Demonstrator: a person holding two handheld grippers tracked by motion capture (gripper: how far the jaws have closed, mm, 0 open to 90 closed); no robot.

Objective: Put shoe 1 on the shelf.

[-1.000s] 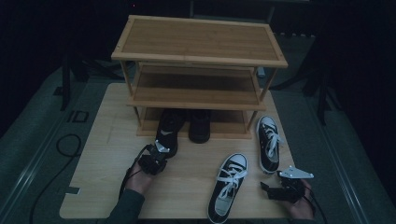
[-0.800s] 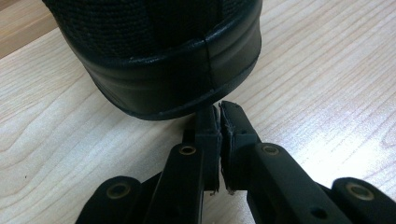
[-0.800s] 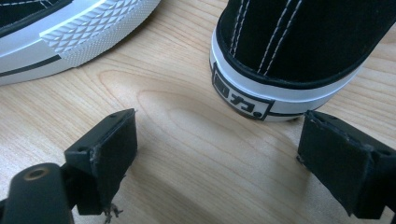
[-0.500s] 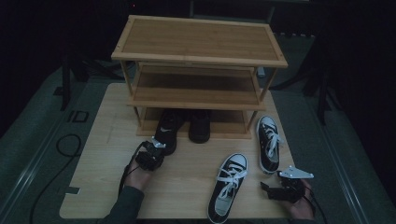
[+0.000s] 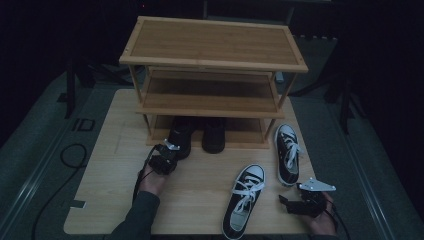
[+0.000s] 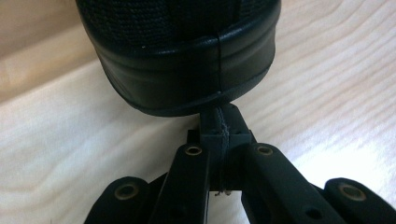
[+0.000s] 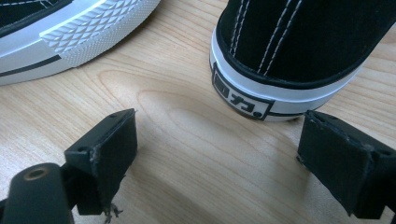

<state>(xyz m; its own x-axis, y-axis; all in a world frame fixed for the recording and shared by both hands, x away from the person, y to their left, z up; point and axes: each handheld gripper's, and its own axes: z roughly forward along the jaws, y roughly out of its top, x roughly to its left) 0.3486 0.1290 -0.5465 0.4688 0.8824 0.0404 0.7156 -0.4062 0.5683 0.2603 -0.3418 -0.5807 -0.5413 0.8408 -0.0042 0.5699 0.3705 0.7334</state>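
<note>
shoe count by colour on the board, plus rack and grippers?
All-black shoes: 2
Black-and-white sneakers: 2
Bamboo shoe rack: 1
Grippers, left gripper and right gripper: 2
Total: 7

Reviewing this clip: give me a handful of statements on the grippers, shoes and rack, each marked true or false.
1. The left gripper is shut on the heel tab of a black shoe. True.
2. The right gripper grips a sneaker. False: its jaws stand wide open, the heel of a black-and-white sneaker just ahead of them.
3. Two black-and-white sneakers lie on the board in front of the rack. True.
4. The top shelf of the rack holds a pair of shoes. False: it is bare; the black shoes sit at the bottom level.
5. Both black shoes stand side by side at the rack's foot. True.
</note>
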